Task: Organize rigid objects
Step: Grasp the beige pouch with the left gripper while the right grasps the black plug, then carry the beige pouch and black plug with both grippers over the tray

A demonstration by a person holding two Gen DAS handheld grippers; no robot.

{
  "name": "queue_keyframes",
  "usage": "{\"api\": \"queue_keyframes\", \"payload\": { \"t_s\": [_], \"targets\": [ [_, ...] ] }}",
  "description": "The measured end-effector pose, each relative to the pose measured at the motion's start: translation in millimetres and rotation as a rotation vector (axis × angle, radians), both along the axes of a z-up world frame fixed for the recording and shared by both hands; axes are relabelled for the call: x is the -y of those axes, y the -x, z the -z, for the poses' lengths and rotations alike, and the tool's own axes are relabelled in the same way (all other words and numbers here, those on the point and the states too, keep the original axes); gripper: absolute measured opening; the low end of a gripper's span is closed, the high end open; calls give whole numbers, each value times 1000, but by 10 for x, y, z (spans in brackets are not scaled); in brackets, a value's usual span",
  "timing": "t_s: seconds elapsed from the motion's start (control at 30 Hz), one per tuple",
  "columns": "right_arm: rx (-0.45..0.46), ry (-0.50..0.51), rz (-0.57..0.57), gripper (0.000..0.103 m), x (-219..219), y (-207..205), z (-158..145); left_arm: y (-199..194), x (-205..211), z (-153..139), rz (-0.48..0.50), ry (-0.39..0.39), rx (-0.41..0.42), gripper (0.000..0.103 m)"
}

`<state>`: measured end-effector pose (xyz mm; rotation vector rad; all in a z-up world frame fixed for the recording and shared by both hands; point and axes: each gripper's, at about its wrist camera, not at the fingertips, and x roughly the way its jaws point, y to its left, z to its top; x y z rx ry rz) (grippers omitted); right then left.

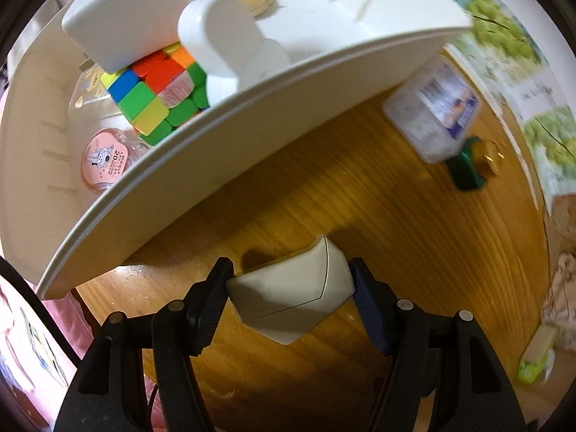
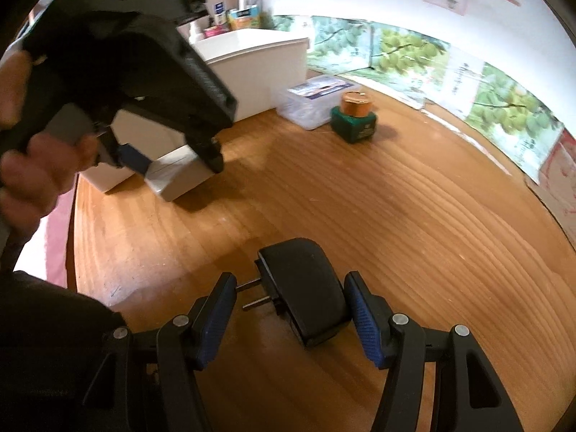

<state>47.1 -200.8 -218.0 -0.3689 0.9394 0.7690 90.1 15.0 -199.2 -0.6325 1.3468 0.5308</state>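
Wooden bench (image 1: 360, 187) fills both views. In the left wrist view, the left tongs (image 1: 289, 297) are clamped on a white box (image 1: 291, 295), one pad on each end, held above the boards just short of a white bin (image 1: 201, 165). At 11 o'clock inside the bin lie a colour cube (image 1: 151, 97), a pink-lidded jar (image 1: 106, 158) beside it at 9 o'clock, and two white blocks (image 1: 129, 14) resting on the cube. At 1 o'clock, beyond the bin wall, sits a clear lidded case (image 1: 432, 111), and just beside it a green jar with a gold cap (image 1: 471, 165).

In the right wrist view, the right tongs (image 2: 289, 304) straddle a black plug adapter (image 2: 306, 291) lying on the bench. The pad at 3 o'clock touches its side; the pad at 9 o'clock meets the tips of its two metal prongs, so the tongs are closed on it. At 10 o'clock, farther off, a hand (image 2: 39, 165) carries the other tool with the white box, just above the bench beside the bin. At 12 o'clock stand the clear case and green jar, near the leaf-patterned wall panel (image 2: 414, 54).
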Motion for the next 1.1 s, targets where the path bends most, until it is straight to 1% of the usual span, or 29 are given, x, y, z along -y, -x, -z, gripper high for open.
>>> {"api": "queue_keyframes", "payload": {
  "t_s": [0.2,0.33,0.47,0.5,0.6,0.7,0.83,0.97,1.1],
  "targets": [
    [22,-12,58,62,79,49,-78,58,101,-177,79,-6,35,69],
    [35,-25,73,62,77,59,-126,98,206,-324,117,-14,76,69],
    [49,-39,75,62,63,106,-191,105,202,-474,154,-40,132,69],
    [53,-42,75,62,62,123,-208,132,202,-462,164,-46,148,69],
    [67,-50,82,62,40,155,-258,187,235,-526,211,-72,215,69],
    [89,-65,92,62,-17,171,-319,222,185,-607,248,-102,285,69],
    [114,-86,98,62,-97,191,-397,317,97,-821,291,-140,394,69],
    [139,-118,103,62,-210,218,-497,397,26,-996,328,-154,527,69],
    [156,-125,104,62,-354,216,-564,454,-85,-1110,354,-160,619,69]
  ]
}}
